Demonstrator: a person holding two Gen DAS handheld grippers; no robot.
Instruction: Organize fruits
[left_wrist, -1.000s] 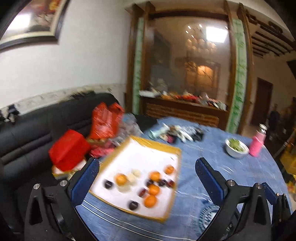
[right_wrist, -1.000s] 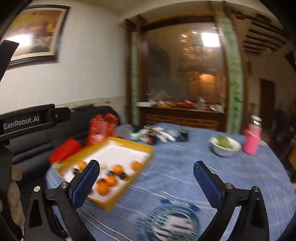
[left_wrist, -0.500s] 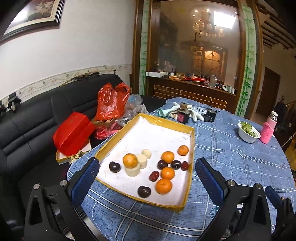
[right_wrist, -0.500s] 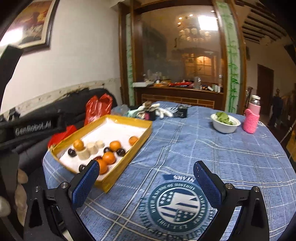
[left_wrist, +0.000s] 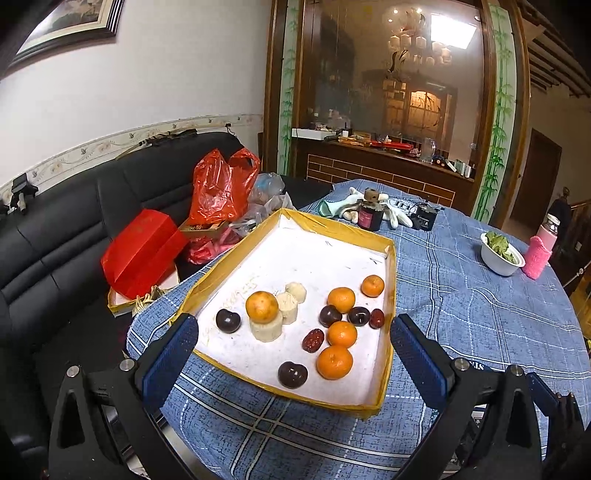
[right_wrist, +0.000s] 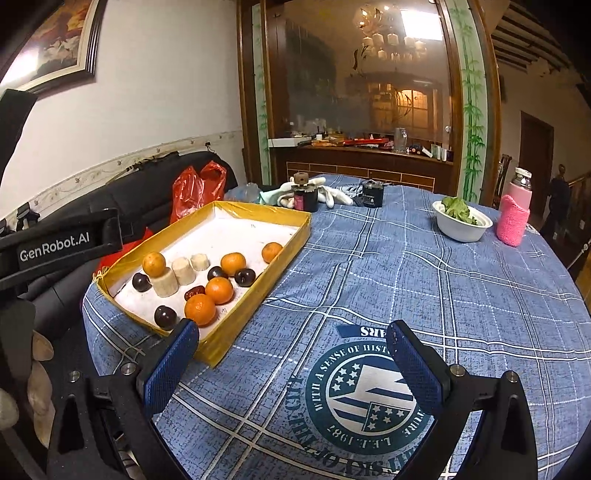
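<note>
All the fruit sits mixed at the near end of the shallow yellow-rimmed cardboard tray (left_wrist: 390, 280): round orange mandarins (left_wrist: 334, 362), dark glossy plums (left_wrist: 292, 374), small red dates (left_wrist: 313, 340) and pale cut banana chunks (left_wrist: 266, 328), one mandarin perched on a chunk. The left gripper (left_wrist: 291, 350) hovers just before the tray, jaws wide apart and empty, likely framing a pick. The right gripper (right_wrist: 291, 354) waits beside the tray, equally spread, holding nothing.
</note>
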